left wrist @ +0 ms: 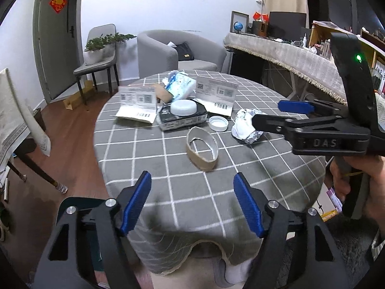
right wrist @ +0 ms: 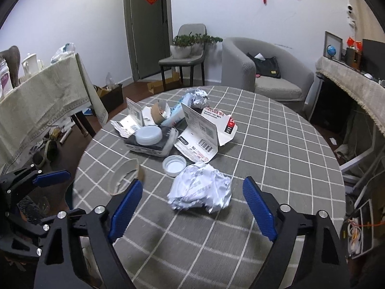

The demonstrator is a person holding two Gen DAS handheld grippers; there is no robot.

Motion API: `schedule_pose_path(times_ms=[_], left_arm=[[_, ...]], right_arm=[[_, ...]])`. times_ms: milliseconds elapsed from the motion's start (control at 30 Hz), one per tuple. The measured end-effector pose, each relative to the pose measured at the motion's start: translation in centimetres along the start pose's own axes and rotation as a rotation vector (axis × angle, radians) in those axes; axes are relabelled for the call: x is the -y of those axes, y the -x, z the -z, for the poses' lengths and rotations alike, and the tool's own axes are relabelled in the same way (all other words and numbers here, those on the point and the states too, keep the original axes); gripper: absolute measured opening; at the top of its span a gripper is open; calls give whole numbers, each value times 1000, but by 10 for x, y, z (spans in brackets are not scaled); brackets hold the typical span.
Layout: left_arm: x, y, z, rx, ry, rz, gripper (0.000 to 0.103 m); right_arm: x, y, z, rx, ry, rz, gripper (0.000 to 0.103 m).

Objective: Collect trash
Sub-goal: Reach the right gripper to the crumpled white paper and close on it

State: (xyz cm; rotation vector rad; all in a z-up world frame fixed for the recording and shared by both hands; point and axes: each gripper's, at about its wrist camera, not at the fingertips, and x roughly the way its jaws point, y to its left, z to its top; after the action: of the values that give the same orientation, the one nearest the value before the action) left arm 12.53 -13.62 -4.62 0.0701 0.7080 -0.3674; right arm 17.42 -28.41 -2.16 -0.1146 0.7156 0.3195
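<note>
Trash lies on a round table with a grey checked cloth [left wrist: 264, 183]. A squashed cardboard ring [left wrist: 202, 149] stands just beyond my left gripper [left wrist: 192, 187], which is open and empty above the table's near edge. A crumpled white paper ball [right wrist: 201, 190] sits between the open fingers of my right gripper [right wrist: 192, 183], whose pads do not touch it. A white bottle cap [right wrist: 174, 165] lies just behind the ball. In the left wrist view the right gripper [left wrist: 272, 114] reaches in from the right over the paper ball [left wrist: 243, 127].
Further back sit a black tray [left wrist: 182, 121] with a round white lid [left wrist: 184, 107], folded card packaging [right wrist: 204, 132], a tissue pack [left wrist: 179, 85] and crumpled foil [right wrist: 199, 97]. A grey armchair [right wrist: 264, 72], a chair holding plants [right wrist: 185, 48] and cloth-covered side tables [right wrist: 43, 96] surround the table.
</note>
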Motion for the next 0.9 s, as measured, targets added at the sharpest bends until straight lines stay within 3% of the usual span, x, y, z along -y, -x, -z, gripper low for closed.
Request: schedule_pose_path(times_ms=[300,533,700,900], left_arm=[[9,-29,-18,-17,-25,14,68],[9,-44,-27,-29,-29,14,67],[5,-53,-31,-55,-14,39,54],[-1,-59,-33,-68,-13,70,42]], right_arm=[[13,-31,-5,-71,-11,-32,78],[18,-44,-5,-115,-53,-82,62],[18,-37,-8,-101,-59,-82,59],[20,-19,-17,-26,-100,-71,59]])
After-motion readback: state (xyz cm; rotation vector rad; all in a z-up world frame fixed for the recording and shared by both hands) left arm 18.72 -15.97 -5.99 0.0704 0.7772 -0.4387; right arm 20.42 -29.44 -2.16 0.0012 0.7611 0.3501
